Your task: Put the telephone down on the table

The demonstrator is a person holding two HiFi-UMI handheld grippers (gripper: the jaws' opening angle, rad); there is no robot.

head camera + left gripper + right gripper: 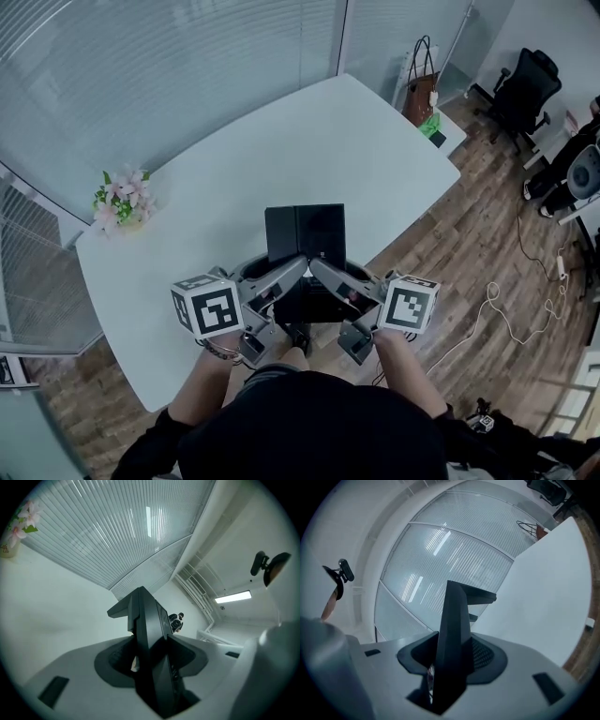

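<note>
The black telephone (pixel 305 232) hangs between both grippers, above the near edge of the white table (pixel 281 141). My left gripper (pixel 296 266) is shut on its left side and my right gripper (pixel 321 270) on its right side. The two arms meet in a V under the set. In the left gripper view the telephone (pixel 146 625) stands edge-on between the jaws, against the table and the glass wall. In the right gripper view the same dark body (pixel 453 634) fills the gap between the jaws. Its underside is hidden.
A pot of pink flowers (pixel 122 200) stands at the table's left corner. A brown bag (pixel 421 94) sits on the floor past the far right end. An office chair (pixel 525 86) and loose cables (pixel 511 314) occupy the wooden floor at right. A glass wall with blinds runs behind.
</note>
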